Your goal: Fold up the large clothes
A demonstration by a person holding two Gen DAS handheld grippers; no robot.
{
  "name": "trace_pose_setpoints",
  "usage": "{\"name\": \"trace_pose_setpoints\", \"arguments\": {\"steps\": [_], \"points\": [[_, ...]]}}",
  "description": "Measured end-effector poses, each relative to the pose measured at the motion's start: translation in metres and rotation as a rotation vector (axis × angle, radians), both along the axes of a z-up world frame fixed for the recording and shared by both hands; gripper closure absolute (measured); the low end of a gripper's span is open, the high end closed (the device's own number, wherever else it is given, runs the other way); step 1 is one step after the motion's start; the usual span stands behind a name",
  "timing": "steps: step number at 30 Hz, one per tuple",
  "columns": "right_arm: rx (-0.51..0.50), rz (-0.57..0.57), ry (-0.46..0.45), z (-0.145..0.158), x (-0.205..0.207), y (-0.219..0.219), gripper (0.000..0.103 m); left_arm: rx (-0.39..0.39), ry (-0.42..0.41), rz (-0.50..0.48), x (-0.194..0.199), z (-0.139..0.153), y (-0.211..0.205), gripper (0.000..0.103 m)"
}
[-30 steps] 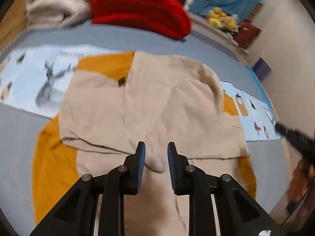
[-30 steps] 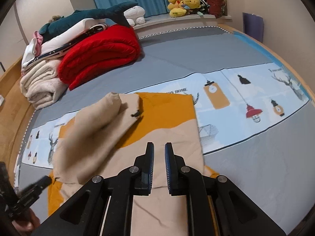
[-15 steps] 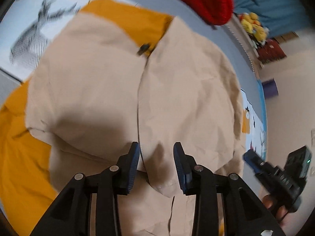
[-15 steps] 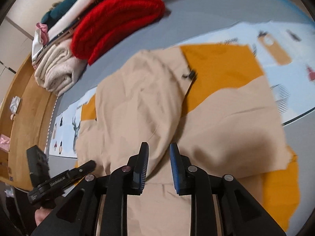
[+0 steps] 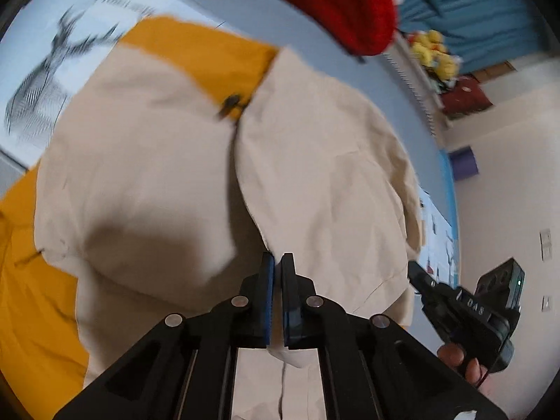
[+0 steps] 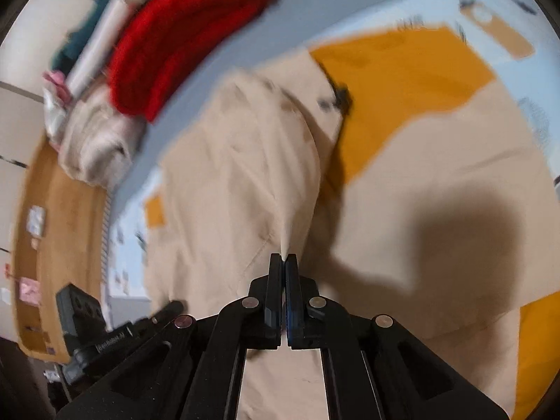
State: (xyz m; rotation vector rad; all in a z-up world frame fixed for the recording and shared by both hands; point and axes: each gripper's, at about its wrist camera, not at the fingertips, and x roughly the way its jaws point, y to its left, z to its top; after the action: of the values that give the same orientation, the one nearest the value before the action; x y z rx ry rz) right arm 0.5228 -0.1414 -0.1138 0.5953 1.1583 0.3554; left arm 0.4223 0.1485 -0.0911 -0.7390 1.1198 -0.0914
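A large beige garment [image 5: 315, 161] with mustard-orange panels [image 5: 196, 45] lies spread on the bed, one beige flap folded over its middle. My left gripper [image 5: 277, 262] is closing down on the flap's near edge, with the pads pressing the cloth. In the right wrist view the same garment [image 6: 238, 192] rises in a ridge to my right gripper [image 6: 283, 259], whose jaws are closing on that fold with cloth pinched between them. The right gripper [image 5: 414, 269] shows at the garment's right edge in the left wrist view. The left gripper [image 6: 175, 306] shows at the lower left in the right wrist view.
The grey bed sheet [image 5: 245, 7] has a pale blue printed band. A red blanket [image 6: 182, 42] and folded cream blankets [image 6: 94, 140] lie at the far end. Plush toys [image 5: 434, 52] sit on a ledge. A wooden bed frame [image 6: 45, 227] runs along the side and a wall [image 5: 507, 175] stands close.
Both grippers have dropped closer to the garment and rolled. Their jaws, apart a moment ago, now pinch the beige flap. The right gripper has come nearer in the left wrist view.
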Motion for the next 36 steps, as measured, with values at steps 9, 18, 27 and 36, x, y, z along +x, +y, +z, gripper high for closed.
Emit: {"name": "trace_pose_setpoints", "arguments": {"steps": [9, 18, 27, 36], "points": [[-0.161, -0.043, 0.186, -0.04, 0.0, -0.009, 0.099, 0.206, 0.176, 0.01, -0.003, -0.026, -0.014, 0.094], [-0.25, -0.063, -0.074, 0.014, -0.009, 0.007, 0.085, 0.175, 0.086, -0.308, 0.003, -0.023, -0.085, 0.082], [-0.248, 0.119, 0.165, -0.044, -0.003, 0.041, 0.076, 0.188, 0.125, -0.214, 0.005, -0.025, -0.051, 0.083], [-0.195, 0.103, 0.202, -0.048, -0.003, 0.036, 0.076, 0.174, 0.228, -0.137, -0.008, -0.044, -0.02, 0.083]]}}
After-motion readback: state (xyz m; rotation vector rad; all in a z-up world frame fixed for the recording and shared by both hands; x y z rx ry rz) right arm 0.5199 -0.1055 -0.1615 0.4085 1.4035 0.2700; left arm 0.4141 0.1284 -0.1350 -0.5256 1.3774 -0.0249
